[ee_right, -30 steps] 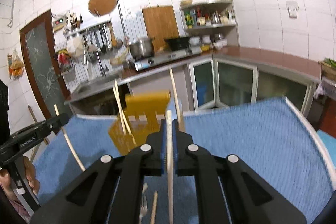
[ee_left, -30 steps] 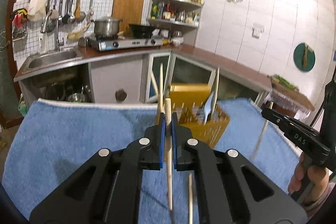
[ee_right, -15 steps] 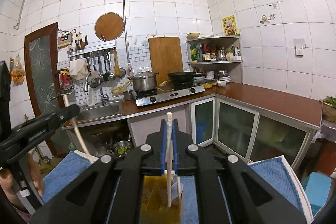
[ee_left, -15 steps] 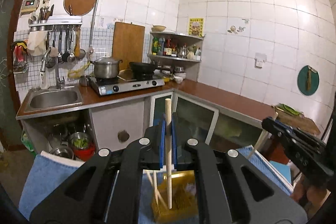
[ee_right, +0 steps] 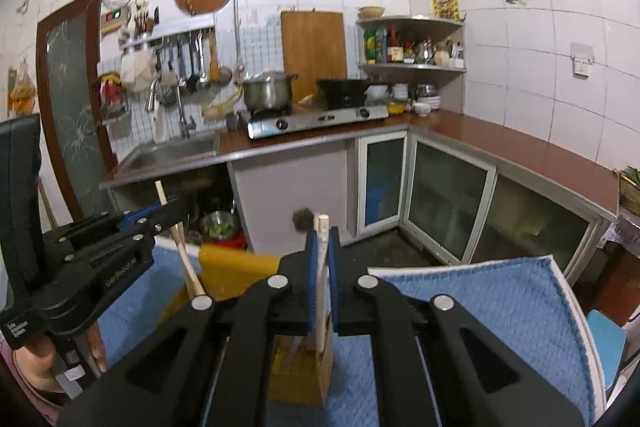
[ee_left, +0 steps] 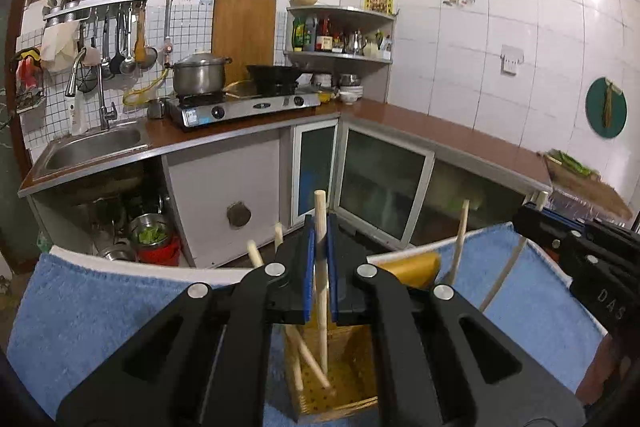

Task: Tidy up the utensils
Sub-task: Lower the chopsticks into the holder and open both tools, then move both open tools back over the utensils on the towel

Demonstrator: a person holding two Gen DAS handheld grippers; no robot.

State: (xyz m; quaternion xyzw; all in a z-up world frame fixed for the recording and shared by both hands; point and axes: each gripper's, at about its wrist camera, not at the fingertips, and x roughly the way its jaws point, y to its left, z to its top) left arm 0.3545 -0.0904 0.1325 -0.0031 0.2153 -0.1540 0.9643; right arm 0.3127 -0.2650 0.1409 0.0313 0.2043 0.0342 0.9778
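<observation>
The left claw (ee_left: 319, 279) was clamped on a wooden chopstick (ee_left: 321, 291), its lower end inside the yellow holder (ee_left: 340, 383) at 6 o'clock. The right claw (ee_right: 322, 283) was clamped on a pale chopstick (ee_right: 321, 287) above the same holder. Step in hand: insertion. Next, each claw should part once its stick is seated.

We see a blue towel (ee_left: 100, 303) spread over the counter, its white edge (ee_right: 580, 311) showing at the far side. On the towel stands a yellow utensil holder (ee_left: 344, 379), upright.
</observation>
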